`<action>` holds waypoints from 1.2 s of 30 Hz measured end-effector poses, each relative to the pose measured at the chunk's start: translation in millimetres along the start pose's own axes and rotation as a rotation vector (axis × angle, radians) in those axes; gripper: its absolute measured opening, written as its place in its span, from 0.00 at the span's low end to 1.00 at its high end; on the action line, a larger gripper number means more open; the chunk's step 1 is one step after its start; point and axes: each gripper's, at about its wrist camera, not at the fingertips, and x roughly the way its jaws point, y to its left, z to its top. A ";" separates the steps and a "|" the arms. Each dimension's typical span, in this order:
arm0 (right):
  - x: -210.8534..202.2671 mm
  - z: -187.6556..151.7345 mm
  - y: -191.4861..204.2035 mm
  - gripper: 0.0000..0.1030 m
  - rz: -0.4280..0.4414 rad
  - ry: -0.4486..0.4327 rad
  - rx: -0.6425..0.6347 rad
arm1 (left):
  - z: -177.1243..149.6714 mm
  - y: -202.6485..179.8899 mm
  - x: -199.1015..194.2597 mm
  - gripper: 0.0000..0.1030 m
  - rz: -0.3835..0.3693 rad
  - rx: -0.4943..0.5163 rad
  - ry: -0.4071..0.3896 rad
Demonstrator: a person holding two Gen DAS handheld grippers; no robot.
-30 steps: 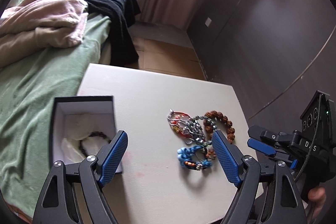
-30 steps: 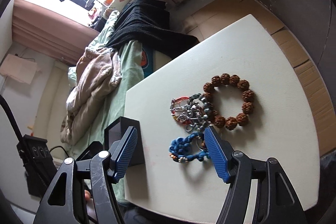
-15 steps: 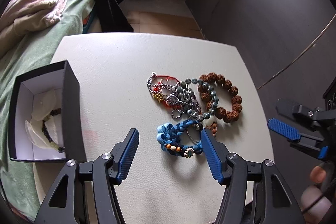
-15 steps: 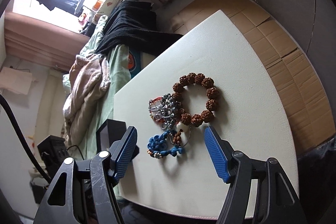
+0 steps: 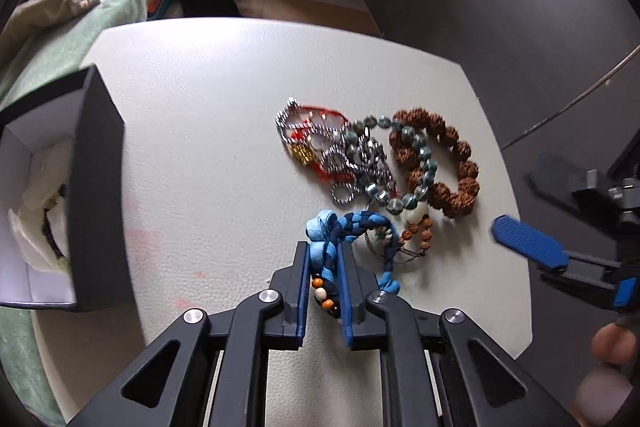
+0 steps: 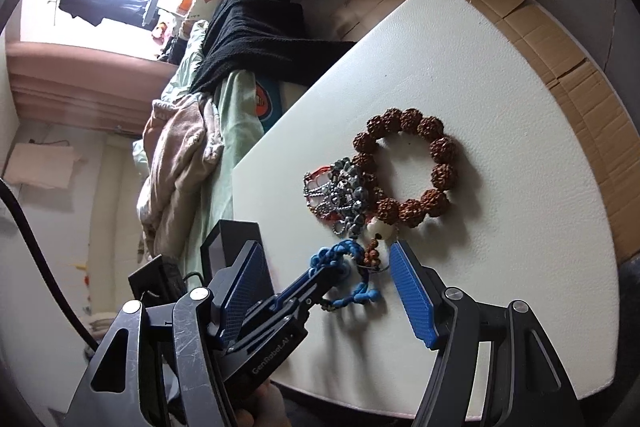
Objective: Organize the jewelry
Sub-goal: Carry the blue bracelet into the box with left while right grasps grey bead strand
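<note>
A pile of jewelry lies on the white table [image 5: 208, 131]: a blue braided bracelet [image 5: 352, 223], a brown bead bracelet [image 5: 452, 163], a grey bead strand [image 5: 404, 163] and a silver and red chain tangle [image 5: 316, 143]. My left gripper [image 5: 323, 251] is shut on the blue braided bracelet at its near side. In the right wrist view the left gripper [image 6: 332, 275] pinches the blue bracelet [image 6: 340, 255] next to the brown bracelet [image 6: 412, 167]. My right gripper [image 6: 326, 263] is open and empty, hovering above the pile's near side.
An open black box [image 5: 96, 187] with white lining holds a dark bead bracelet [image 5: 50, 231] at the table's left edge. A bed with green sheet [image 5: 80, 27] and clothes lies to the left. A dark wall [image 5: 520, 7] stands at the right. Cardboard [image 6: 560, 39] covers the floor.
My left gripper moved forward and down to the pile and closed on the blue braided bracelet. My right gripper stayed open and shifted slightly.
</note>
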 end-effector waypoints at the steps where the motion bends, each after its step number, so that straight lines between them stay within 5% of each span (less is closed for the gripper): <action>1: 3.9 -0.1 0.1 0.65 0.008 0.008 0.010 | 1.8 1.3 -5.9 0.12 0.003 0.001 -0.017; 6: 21.5 -0.2 4.5 0.54 -0.026 0.017 0.026 | 8.7 9.1 -34.7 0.12 -0.015 -0.013 -0.078; 11: 36.5 2.8 7.1 0.29 -0.067 0.025 0.024 | 10.3 18.2 -55.2 0.12 -0.024 -0.026 -0.117; 27: 51.7 16.4 -0.4 0.28 -0.233 0.000 0.019 | 5.2 48.0 -73.8 0.12 -0.050 -0.068 -0.150; 32: 63.8 18.8 -0.7 0.20 -0.314 0.004 0.014 | 3.4 53.7 -80.6 0.12 -0.049 -0.081 -0.161; 36: 56.9 17.0 1.8 0.20 -0.295 -0.011 0.015 | 1.1 57.2 -86.4 0.12 -0.041 -0.085 -0.169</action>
